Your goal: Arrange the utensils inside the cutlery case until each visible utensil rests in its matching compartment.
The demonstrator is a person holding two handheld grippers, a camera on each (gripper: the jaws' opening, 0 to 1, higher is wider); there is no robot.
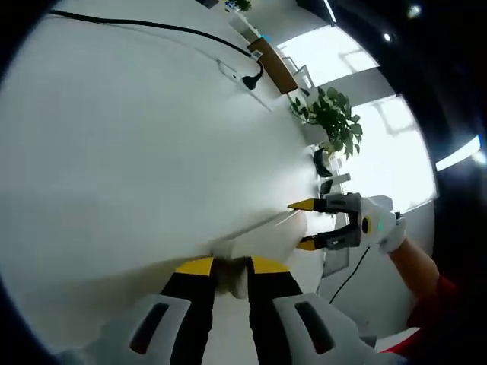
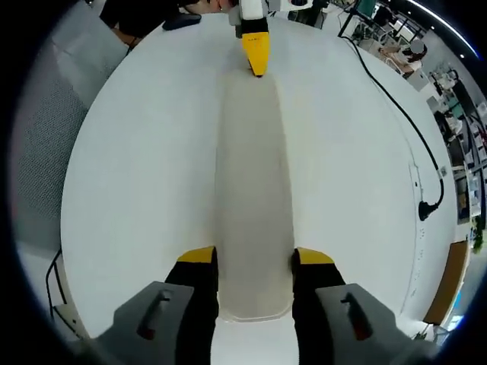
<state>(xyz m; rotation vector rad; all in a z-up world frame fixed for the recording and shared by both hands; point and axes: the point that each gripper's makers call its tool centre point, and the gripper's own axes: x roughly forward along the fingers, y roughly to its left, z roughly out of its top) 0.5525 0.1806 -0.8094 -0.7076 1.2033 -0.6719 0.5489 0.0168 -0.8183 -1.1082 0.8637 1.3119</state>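
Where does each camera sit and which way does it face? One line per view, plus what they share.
Left gripper view: rides the left claw, shut on the cutlery case, facing along it to the right claw, gloved hand and red sleeve.
Right gripper view: rides the right claw, gripping the case's other end, facing along it to the left claw.
Shared: case, both claws, white table, black cable.

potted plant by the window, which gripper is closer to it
Right. The right gripper grips the case at the end on the potted plant's side; the left gripper is at the opposite end, farther away.
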